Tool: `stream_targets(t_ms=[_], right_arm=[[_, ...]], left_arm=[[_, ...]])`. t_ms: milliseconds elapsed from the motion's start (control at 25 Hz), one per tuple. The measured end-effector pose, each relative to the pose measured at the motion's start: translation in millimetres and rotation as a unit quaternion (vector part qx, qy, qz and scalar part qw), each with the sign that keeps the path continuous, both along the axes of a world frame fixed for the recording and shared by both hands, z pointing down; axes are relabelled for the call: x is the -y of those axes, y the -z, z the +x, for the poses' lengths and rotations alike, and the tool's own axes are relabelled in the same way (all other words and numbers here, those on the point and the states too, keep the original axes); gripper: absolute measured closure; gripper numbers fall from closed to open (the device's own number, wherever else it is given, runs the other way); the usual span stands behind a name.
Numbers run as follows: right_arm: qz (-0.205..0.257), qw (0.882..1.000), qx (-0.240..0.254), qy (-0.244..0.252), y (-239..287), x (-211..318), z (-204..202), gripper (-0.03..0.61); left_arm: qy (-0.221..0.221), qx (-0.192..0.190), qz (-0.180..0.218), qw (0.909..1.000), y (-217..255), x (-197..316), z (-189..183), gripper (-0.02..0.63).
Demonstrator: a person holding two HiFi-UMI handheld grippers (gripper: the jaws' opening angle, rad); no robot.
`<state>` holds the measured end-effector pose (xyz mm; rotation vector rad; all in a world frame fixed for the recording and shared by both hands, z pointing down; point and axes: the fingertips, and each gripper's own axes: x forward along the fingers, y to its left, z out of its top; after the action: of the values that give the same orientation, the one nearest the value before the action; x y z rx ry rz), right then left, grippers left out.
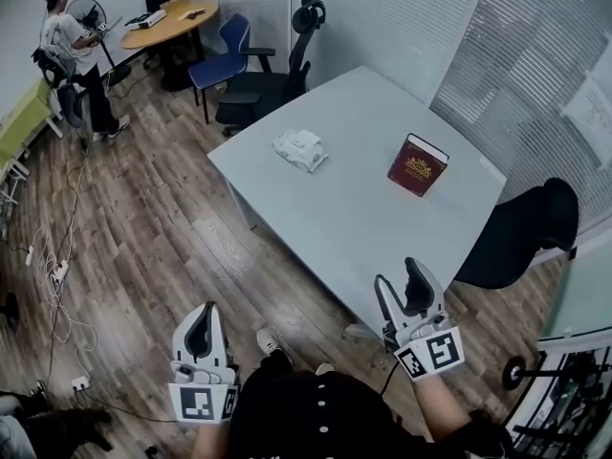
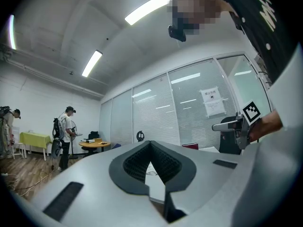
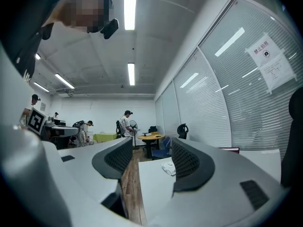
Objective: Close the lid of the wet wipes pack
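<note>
**Spotter:** What's around the table on your feed?

**Operator:** I see a white table [image 1: 354,228] on wood flooring. A red book [image 1: 418,164] stands on it toward the blinds, well apart from the pack. 1 black chair [image 1: 521,229] sits against the table's right edge. A black office chair [image 1: 277,82] and a blue chair [image 1: 226,57] crowd its far corner. Cables [image 1: 53,275] trail over the floor at left, and a person [image 1: 69,55] stands far off by a round wooden table [image 1: 172,22].

**Spotter:** And the pack, relative to your 2 grippers?

**Operator:** The wet wipes pack [image 1: 299,149] lies near the table's far left edge, well apart from both, with bare tabletop on the way. My left gripper [image 1: 203,312] hangs over the floor beside the table, tips pressed together on nothing. My right gripper [image 1: 400,273] is at the near table edge, spread wide and empty. In the right gripper view the pack shows far off between the jaws. I can't make out its lid from here.
</note>
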<state>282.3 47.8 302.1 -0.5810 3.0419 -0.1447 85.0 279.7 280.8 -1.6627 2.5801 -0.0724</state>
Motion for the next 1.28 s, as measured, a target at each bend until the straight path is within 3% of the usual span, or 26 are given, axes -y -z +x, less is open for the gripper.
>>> stream_targets(t_ms=[840, 1280], right_arm=[[0.015, 1.0, 0.008, -0.004, 7, -17, -138, 0.318], [0.007, 1.0, -0.005, 0.0, -3, -24, -177, 0.321]], left_arm=[[-0.006, 0.009, 0.01, 0.9999, 3, -21, -138, 0.603], [-0.007, -0.003, 0.005, 1.0, -10, -28, -174, 0.601]])
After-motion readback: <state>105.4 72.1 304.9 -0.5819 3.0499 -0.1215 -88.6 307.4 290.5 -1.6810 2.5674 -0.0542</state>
